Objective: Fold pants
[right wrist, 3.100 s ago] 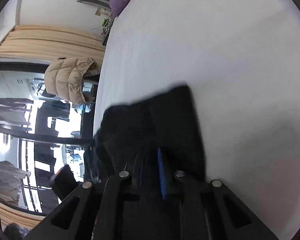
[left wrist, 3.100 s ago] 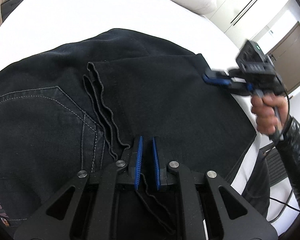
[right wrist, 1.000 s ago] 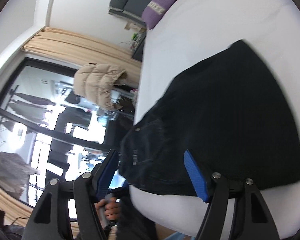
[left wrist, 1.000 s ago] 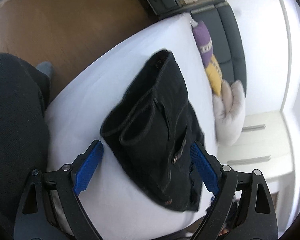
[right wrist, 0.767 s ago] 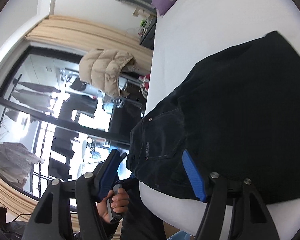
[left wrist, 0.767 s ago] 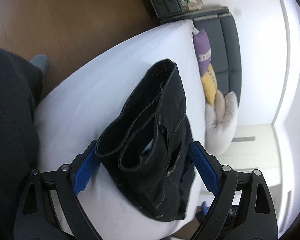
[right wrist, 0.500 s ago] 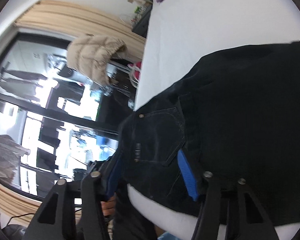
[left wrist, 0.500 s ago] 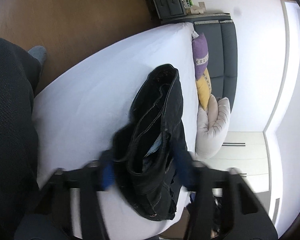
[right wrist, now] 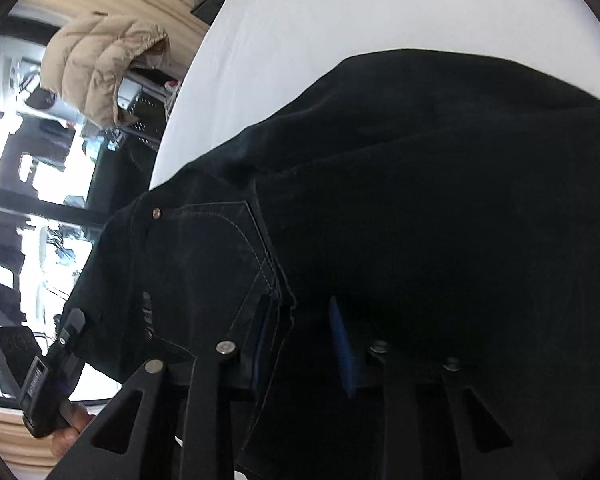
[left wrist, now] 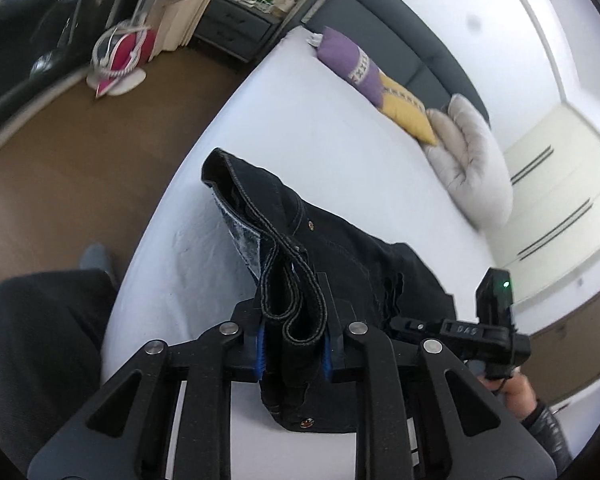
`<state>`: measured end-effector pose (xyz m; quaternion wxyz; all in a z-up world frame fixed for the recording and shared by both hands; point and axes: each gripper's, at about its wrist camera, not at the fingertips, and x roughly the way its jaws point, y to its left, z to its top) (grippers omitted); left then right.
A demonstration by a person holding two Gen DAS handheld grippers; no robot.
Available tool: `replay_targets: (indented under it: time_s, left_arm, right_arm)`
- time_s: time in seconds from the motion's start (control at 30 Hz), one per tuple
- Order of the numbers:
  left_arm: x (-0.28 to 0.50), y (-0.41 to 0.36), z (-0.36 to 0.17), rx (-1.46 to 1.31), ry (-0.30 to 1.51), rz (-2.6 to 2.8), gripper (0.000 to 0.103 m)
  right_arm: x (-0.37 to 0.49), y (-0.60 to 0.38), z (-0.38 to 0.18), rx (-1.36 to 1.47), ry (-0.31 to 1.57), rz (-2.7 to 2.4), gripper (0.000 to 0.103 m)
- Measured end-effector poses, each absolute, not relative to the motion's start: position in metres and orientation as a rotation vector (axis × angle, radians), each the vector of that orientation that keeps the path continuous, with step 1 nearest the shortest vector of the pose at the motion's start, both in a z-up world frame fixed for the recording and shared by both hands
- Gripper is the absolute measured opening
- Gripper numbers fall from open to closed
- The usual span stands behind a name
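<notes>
The black jeans [left wrist: 340, 256] lie folded on the white bed [left wrist: 300, 112]. My left gripper [left wrist: 294, 344] is shut on the stacked waistband layers at the near edge of the pants. In the right wrist view the jeans [right wrist: 440, 184] fill most of the frame, back pocket toward me. My right gripper [right wrist: 302, 340] has its blue pads on either side of the pants' side edge, closed on the cloth. The right gripper's body also shows in the left wrist view [left wrist: 484, 332], and the left gripper's body shows in the right wrist view [right wrist: 48, 376].
Purple, yellow and grey cushions [left wrist: 404, 96] lie by the dark headboard at the far end of the bed. Brown floor [left wrist: 60, 160] and a nightstand are to the left. A beige puffer jacket [right wrist: 96, 56] hangs beyond the bed's edge.
Both grippers were open and above the folded pants; they have come down onto the near edge and closed on it, the left on the waistband, the right on the side edge.
</notes>
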<state>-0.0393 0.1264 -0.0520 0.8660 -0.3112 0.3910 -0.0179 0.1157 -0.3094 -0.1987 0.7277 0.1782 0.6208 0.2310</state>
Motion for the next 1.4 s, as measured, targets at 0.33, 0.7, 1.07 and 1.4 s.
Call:
replay_targets:
  time_s: [0.33,0.7,1.07,1.4]
  left_arm:
    - [-0.025,0.082,-0.021,-0.523,0.833,-0.032,0.018]
    - [-0.011,0.042,0.002,-0.417,0.833,-0.070,0.018]
    - [0.024,-0.075,0.017,-0.208,0.852,-0.220,0.018]
    - [0.029,-0.192,-0.037,0.048,0.952,-0.380,0.018]
  right_arm:
    - [0.106,-0.322,-0.202,0.473,1.323,0.554,0.049]
    - [0.100,-0.356,-0.193,0.660,1.271,0.636,0.061]
    - [0.100,-0.415,-0.188,0.784,1.210,0.687,0.080]
    - [0.099,-0.428,-0.185,0.784,1.202,0.761,0.088]
